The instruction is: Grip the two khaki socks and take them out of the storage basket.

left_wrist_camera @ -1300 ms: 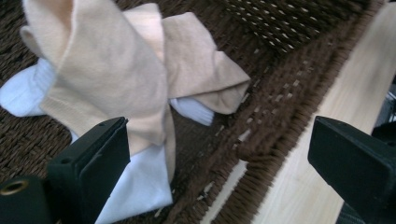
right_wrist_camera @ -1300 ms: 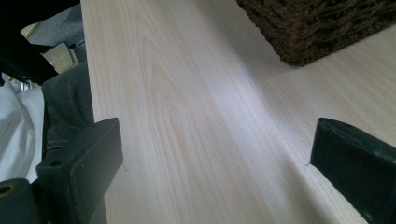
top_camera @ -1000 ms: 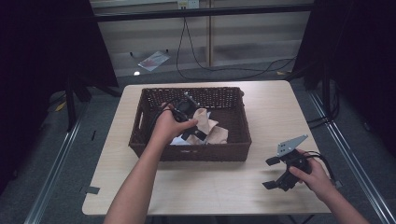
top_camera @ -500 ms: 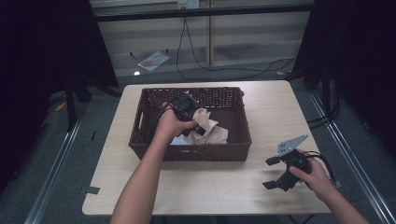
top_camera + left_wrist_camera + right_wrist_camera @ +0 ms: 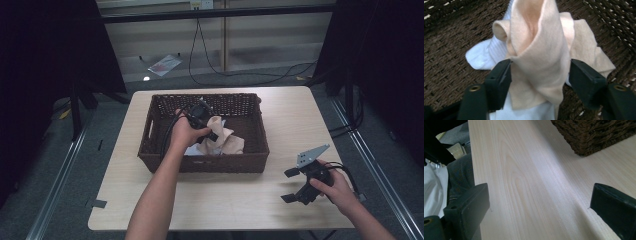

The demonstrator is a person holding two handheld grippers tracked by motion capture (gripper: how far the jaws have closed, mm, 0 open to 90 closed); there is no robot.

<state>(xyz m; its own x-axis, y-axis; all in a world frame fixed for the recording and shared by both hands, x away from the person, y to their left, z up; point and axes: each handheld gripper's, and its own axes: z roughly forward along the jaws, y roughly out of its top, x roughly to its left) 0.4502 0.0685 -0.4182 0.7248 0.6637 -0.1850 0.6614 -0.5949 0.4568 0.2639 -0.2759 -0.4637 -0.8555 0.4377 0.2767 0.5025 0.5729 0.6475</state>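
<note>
Light wooden table (image 5: 280, 210), rounded corners, grain visible in the right gripper view.

Dark brown wicker basket (image 5: 150, 150) sits on the table, toward the left-centre and the far edge; a corner of it appears at top right of the right gripper view (image 5: 596, 137).

Inside the basket: a beige cloth (image 5: 541, 57) bunched up over a white ribbed cloth (image 5: 484, 55); both lie on the woven floor, toward the basket's middle and near wall in the high view.

Left gripper (image 5: 540, 75), held from above in the left hand (image 5: 186, 132), is down in the basket. Its two black jaws stand apart on either side of a raised fold of the beige cloth, each touching it. Whether they are pinching it I cannot tell.

Right gripper (image 5: 292, 185), in the right hand (image 5: 340, 192), sits low over the table's near-right part, well apart from the basket. Jaws spread wide, bare tabletop between them.
</note>
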